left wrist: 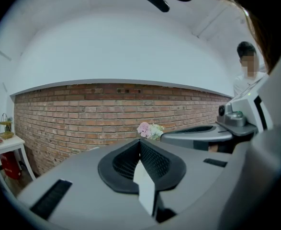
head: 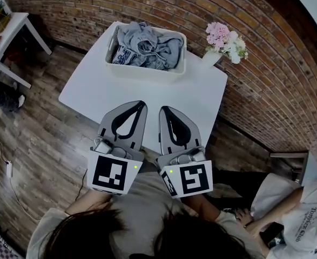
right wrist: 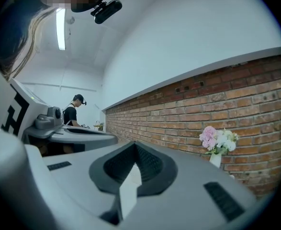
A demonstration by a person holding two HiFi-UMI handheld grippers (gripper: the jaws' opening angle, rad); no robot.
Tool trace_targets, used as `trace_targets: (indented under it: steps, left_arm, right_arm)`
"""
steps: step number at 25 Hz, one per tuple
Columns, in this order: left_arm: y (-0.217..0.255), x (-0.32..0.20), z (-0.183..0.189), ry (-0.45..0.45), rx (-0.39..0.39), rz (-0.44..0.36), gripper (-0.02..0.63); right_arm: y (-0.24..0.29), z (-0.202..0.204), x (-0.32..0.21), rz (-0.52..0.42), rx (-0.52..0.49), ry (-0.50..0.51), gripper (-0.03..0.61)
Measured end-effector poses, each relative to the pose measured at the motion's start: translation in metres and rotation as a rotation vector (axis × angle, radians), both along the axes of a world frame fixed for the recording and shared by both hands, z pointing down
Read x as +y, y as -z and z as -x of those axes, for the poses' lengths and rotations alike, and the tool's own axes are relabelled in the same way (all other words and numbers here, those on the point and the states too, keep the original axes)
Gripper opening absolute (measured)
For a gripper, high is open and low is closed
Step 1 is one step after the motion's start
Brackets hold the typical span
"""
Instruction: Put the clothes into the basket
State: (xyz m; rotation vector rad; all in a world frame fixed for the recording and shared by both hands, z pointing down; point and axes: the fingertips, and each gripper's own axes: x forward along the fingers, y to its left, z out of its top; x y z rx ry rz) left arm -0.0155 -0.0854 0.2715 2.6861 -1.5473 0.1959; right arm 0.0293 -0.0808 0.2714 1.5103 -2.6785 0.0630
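Observation:
Grey clothes lie piled inside the white basket at the far side of the white table. My left gripper and right gripper hover side by side over the table's near edge, pointing toward the basket. Both are shut with nothing between their jaws. In the left gripper view the left gripper shows closed jaws aimed at the brick wall, and the basket is hidden. The right gripper view shows the right gripper the same way, shut and holding nothing.
A white vase of pink and white flowers stands at the table's far right corner, close to the brick wall. A small white side table is at far left. A person's arm and white bag sit at lower right.

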Motion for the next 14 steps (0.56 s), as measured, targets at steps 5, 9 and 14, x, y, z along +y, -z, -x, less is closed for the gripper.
trace_targets:
  steps: [5, 9, 14]
  left_arm:
    - [0.001, 0.0008, 0.0008, 0.003, 0.016, 0.007, 0.008]
    - [0.0007, -0.0016, 0.0042, 0.014, 0.024, 0.008, 0.008]
    - [-0.0002, -0.0006, 0.0062, 0.017, 0.024, 0.012, 0.008]
  right_arm:
    - [0.003, 0.0003, 0.001, -0.005, 0.008, -0.003, 0.006]
    - [0.0017, 0.0019, 0.0013, -0.003, 0.022, 0.001, 0.005]
    - [-0.0009, 0.0016, 0.0036, 0.009, 0.031, 0.005, 0.005]
